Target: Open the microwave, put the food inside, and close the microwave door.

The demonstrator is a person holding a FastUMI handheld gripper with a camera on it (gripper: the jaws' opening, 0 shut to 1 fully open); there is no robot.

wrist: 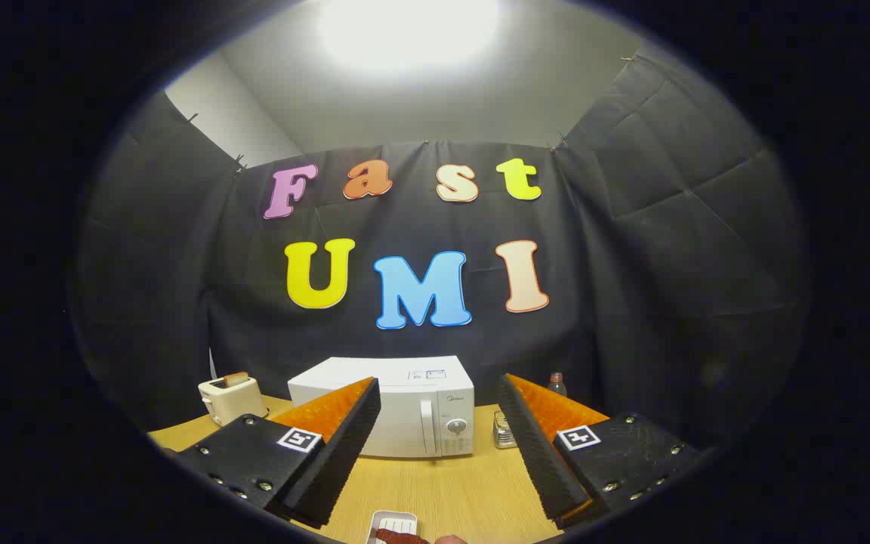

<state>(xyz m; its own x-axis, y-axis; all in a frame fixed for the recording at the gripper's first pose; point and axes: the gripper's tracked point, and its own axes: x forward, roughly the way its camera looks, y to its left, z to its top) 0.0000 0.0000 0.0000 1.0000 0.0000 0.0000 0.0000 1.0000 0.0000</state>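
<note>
Microwave shut on surface, beyond spread, empty jaws.
Door handle rigid: best grip point. Food on tray likely light, soft.

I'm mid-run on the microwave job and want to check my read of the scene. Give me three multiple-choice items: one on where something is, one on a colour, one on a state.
1. Where does the toaster stand relative to the microwave?
A. On top of it
B. Beside it, on the side away from the handle
C. In front of it, between the fingers

2. What colour is the microwave's casing?
A. White
B. Black
C. Red

3. What state is the microwave door in?
A. Wide open
B. Removed
C. Closed

Answers:
1 B: the toaster sits on the wooden table next to the microwave, opposite the handle and knob.
2 A: top and front are plainly white.
3 C: the door lies flush with the front, while the hand-held gripper hangs open, well short of it, holding nothing.
</note>
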